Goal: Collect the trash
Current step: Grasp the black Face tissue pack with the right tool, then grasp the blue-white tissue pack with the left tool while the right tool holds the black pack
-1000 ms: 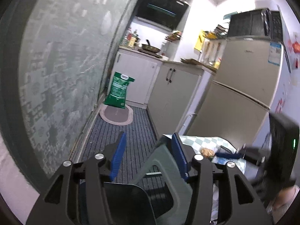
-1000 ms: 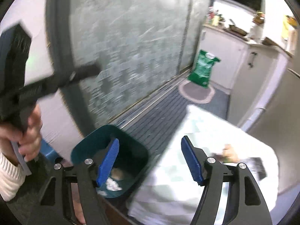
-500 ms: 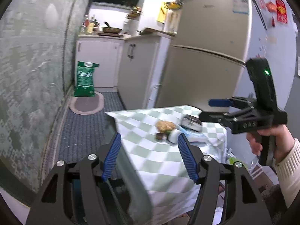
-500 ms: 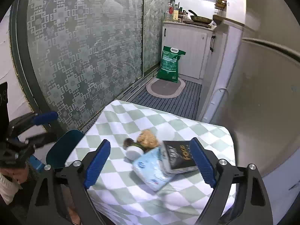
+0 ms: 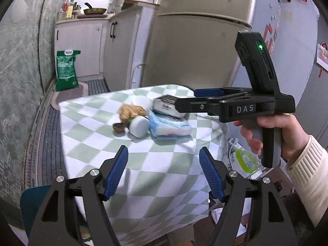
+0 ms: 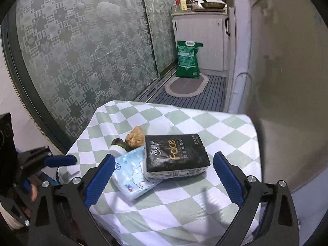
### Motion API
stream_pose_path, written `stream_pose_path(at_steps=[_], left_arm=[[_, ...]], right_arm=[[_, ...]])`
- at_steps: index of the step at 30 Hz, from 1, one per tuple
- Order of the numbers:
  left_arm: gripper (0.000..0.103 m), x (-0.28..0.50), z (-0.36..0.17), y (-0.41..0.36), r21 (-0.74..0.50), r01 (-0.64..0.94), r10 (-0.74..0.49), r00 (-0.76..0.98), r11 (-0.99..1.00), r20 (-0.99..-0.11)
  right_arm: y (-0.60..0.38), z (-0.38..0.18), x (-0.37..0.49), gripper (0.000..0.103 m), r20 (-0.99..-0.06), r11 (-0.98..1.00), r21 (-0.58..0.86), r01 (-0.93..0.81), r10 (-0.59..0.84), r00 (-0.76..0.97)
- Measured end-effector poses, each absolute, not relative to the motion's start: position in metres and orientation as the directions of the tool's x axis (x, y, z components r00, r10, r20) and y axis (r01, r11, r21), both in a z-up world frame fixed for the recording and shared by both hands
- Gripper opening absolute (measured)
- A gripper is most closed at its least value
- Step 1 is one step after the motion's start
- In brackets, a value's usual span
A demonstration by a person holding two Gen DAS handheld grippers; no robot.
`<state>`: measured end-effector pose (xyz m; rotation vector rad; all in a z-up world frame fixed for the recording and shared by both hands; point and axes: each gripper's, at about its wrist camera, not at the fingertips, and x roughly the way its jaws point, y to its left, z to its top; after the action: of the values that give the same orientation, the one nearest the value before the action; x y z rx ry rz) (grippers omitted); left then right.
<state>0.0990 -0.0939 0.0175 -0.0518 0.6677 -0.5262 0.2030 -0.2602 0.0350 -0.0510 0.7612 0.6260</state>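
A table with a green-and-white checked cloth (image 5: 155, 164) carries a small heap of things. A black tissue pack (image 6: 176, 155) leans on a pale blue tissue pack (image 6: 133, 174). Beside them lie a white cup (image 5: 139, 126), a crumpled brown wad (image 5: 131, 110) and a small brown cap (image 5: 119, 127). My right gripper (image 6: 164, 160) hovers just short of the black pack (image 5: 167, 105), its jaws opening, pads clear of it. My left gripper (image 5: 163, 153) hangs over the cloth's near part, jaws opening with nothing between them. One of its blue pads (image 6: 61, 161) shows at the left.
A teal bin (image 5: 34, 203) stands low at the table's left corner. A fridge (image 5: 194, 41) rises right behind the table. A patterned glass door (image 6: 82, 51) runs along the left, with a green sack (image 6: 187, 61) and an oval mat (image 6: 186, 86) beyond. A plastic bag (image 5: 244, 160) hangs right of the table.
Both views have swung from the bin and floor onto the table. Both pairs of jaws stand wider. The right gripper has come closer to the tissue packs.
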Motion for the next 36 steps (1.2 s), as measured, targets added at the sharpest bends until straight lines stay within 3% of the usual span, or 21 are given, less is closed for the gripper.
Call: stream_pose_path(at_steps=[14, 18, 20, 21, 36], left_arm=[[0.075, 0.123, 0.006, -0.117, -0.283, 0.443, -0.516, 0.602, 0.851, -0.609], [0.075, 0.129, 0.004, -0.117, -0.284, 0.425, -0.504, 0.609, 0.859, -0.613], [0.075, 0.135, 0.003, -0.117, -0.288, 0.414, -0.498, 0.612, 0.864, -0.614], [0.075, 0.137, 0.003, -0.116, -0.292, 0.410, -0.498, 0.613, 0.864, -0.614], [0.074, 0.151, 0.005, -0.133, -0.279, 0.392, -0.476, 0.623, 0.877, -0.621]], right_arm=[[-0.272, 0.012, 0.237, 0.098, -0.653, 0.794, 0.309, -0.524, 0.578, 0.490], [-0.269, 0.011, 0.234, 0.098, -0.657, 0.792, 0.272, -0.546, 0.568, 0.496], [-0.267, 0.011, 0.233, 0.085, -0.657, 0.794, 0.256, -0.551, 0.561, 0.504], [-0.266, 0.010, 0.232, 0.074, -0.661, 0.796, 0.248, -0.553, 0.556, 0.504], [-0.288, 0.036, 0.218, 0.072, -0.597, 0.785, 0.291, -0.547, 0.596, 0.537]])
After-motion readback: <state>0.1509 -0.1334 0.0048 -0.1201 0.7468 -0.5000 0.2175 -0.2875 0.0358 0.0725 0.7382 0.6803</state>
